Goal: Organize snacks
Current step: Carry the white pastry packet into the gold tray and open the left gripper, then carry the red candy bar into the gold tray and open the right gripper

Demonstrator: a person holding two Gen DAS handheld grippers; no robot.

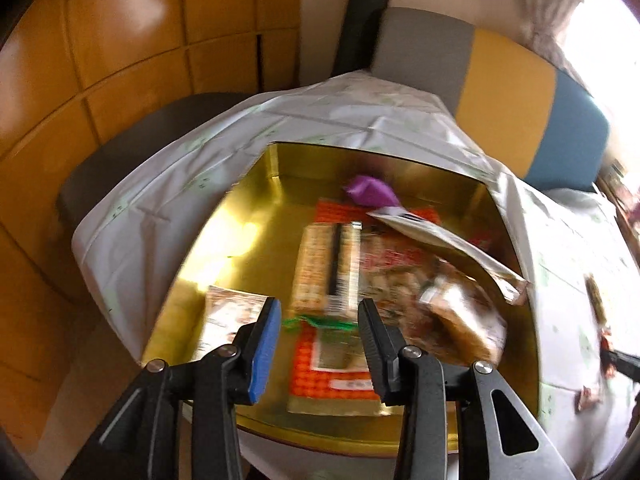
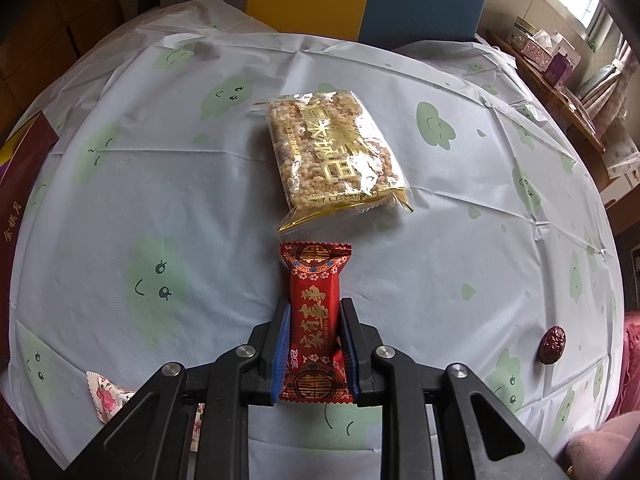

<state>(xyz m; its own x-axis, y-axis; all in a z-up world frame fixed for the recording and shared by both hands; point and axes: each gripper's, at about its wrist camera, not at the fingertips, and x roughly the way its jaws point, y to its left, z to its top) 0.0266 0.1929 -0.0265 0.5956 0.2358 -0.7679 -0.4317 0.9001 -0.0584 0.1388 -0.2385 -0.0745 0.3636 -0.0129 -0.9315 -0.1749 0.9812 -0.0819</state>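
Two grippers: right gripper (image 2: pixel 314 320) pinches the red candy packet (image 2: pixel 316 320); rice-crisp pack (image 2: pixel 336 152) lies just ahead on the table (image 2: pixel 160 200). Left gripper (image 1: pixel 318 320) hovers spread above the gold tin (image 1: pixel 240 240). Next step, likely: transfer packet to tin.

You can read gold Chinese 家有喜事 down the red candy wrapper (image 2: pixel 315 322), large gold characters, seen upside down, on the clear rice-cake packet (image 2: pixel 335 148), gold 金秋月 on the maroon box (image 2: pixel 25 168) at far left, tin labels too blurred.
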